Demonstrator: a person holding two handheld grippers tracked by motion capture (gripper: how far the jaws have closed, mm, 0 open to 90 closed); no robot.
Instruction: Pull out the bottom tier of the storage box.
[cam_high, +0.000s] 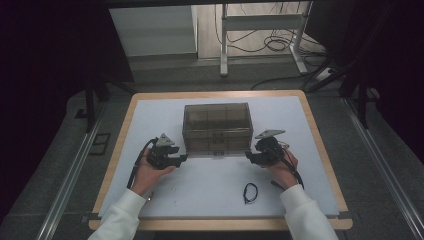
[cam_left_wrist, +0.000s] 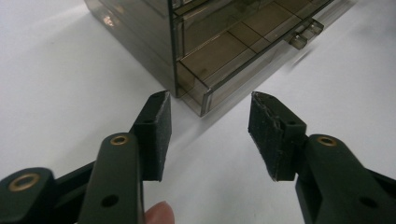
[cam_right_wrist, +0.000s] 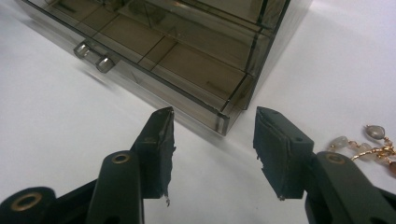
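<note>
The smoky drawer box (cam_high: 216, 129) stands mid-surface (cam_high: 210, 180), while the left hand-held gripper (cam_high: 184, 158) and right hand-held gripper (cam_high: 247, 155) flank its front lower corners, jaws apart, grasping nothing.

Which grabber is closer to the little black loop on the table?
Right. The right gripper sits just above the black loop; the left gripper is farther off, up-left across the table.

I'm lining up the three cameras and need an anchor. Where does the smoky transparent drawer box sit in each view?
High view: drawer box at the table's centre, between the two grippers.
Left gripper view: top centre to top right, its lower front corner just beyond the open jaws.
Right gripper view: across the top, its lower front corner above the gap between the jaws.
Shared landmark: the bottom drawer's handle.
</note>
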